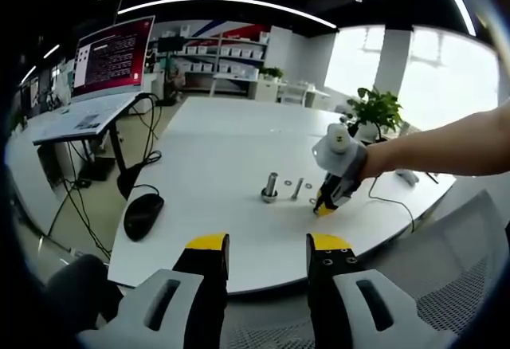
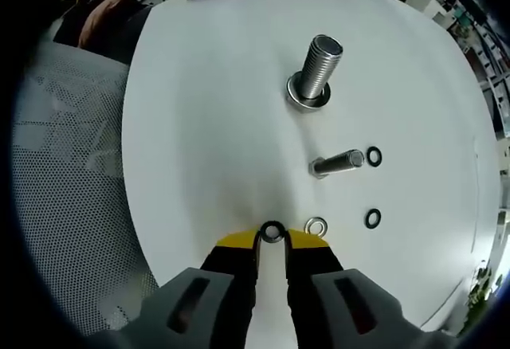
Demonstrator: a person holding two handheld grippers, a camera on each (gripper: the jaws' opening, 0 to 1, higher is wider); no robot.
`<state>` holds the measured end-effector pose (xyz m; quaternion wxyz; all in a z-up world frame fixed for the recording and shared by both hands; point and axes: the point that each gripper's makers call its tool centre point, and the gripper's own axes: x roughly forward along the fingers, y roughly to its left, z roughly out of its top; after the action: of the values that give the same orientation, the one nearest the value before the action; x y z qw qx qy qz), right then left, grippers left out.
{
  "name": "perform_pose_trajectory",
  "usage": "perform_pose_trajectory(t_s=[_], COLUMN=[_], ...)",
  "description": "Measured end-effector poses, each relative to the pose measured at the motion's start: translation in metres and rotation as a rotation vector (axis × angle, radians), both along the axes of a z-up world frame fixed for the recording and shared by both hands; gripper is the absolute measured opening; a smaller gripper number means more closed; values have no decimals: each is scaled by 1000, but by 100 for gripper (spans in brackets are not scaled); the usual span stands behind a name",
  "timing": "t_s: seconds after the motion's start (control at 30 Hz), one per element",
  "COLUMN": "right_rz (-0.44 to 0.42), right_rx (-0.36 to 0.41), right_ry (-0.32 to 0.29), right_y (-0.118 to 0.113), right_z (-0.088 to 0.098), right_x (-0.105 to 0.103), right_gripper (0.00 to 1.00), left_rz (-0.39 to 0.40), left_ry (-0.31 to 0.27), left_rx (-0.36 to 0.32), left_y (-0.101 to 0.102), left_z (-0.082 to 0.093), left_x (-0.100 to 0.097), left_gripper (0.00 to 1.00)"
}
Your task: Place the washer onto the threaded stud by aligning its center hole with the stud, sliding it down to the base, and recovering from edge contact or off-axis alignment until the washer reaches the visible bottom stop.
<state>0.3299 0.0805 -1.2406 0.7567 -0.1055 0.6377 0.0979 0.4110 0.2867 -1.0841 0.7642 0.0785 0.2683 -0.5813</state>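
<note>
- The right hand-held gripper has its yellow-tipped jaws drawn close around a small dark washer, which sits pinched between the tips just above the white counter.
- In the left gripper view this right hand-held gripper points down at the counter, tips at or just above the surface, with a person's bare forearm behind it.
- Just beside the held washer lies a silver washer — flat on the counter; two more dark washers lie further out, one to the right, another touching or just beside the end of a bolt lying on its side.
- Beyond them the threaded stud stands upright on its round base, well apart from the held washer.
- The left hand-held gripper hangs off the counter's near edge, jaws apart with nothing between them.
- Farther off — a black mouse near the counter's left edge, a monitor on another desk, a potted plant.
</note>
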Motion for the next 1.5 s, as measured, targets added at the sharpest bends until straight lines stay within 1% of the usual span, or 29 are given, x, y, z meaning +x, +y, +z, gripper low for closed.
perform_pose_trajectory(t_s=[0.03, 0.07, 0.13, 0.2, 0.27, 0.33, 0.5, 0.53, 0.6, 0.77, 0.87, 0.93, 1.1, 1.2, 1.4, 1.5], right_rz=[-12, -42, -54, -76, -92, -86, -76, -75, -66, -28, -28, -24, -16, -11, 14, 23], right_rx=[7, 20, 37, 90, 93, 92, 95, 96, 110, 79, 71, 63, 43, 53, 7, -1], right_ry=[-6, -9, -17, -16, -34, -46, -92, -94, -107, -113, -130, -145, -172, -171, -176, -175], right_y=[0, 0, -1, 5, 2, 5, 3, 3, 5, -4, -12, -14, -16, -14, -21, -22], right_z=[0, 1, 0, 0, 3, 10, 27, 29, 35, 43, 47, 58, 70, 71, 71, 71], right_x=[0, -1, 1, -3, 0, -1, 10, 11, 14, 21, 28, 31, 39, 44, 53, 57], right_gripper=[15, 14, 14, 14, 14, 14, 14, 14, 14, 14, 14, 14, 14, 14, 14, 14], left_rz=[0, 1, 1, 0, 0, 1, 2, 1, 1, 1, 0, 0, -1, -1, 0, 1], left_ry=[0, 0, 0, 0, 0, 0, 0, 0, 0, 0, 0, 0, 0, 0, 0, 0], left_rx=[0, 0, 0, 0, 0, -1, -1, -1, -1, -1, 0, 0, 0, 1, 0, 0], left_y=[0, 0, 0, 0, 0, 0, 0, 0, -1, 0, 0, 0, 0, 0, 0, 0], left_z=[0, 0, 0, 0, 0, 0, 0, 0, 1, 0, 0, 0, 0, 1, 1, 0], left_x=[0, 0, 0, 0, 0, 0, 0, 0, 0, 0, 0, 0, 0, -1, -1, 0], left_gripper=[37, 37, 37, 37, 37, 37, 37, 37, 37, 37, 37, 37, 37, 37, 37, 37])
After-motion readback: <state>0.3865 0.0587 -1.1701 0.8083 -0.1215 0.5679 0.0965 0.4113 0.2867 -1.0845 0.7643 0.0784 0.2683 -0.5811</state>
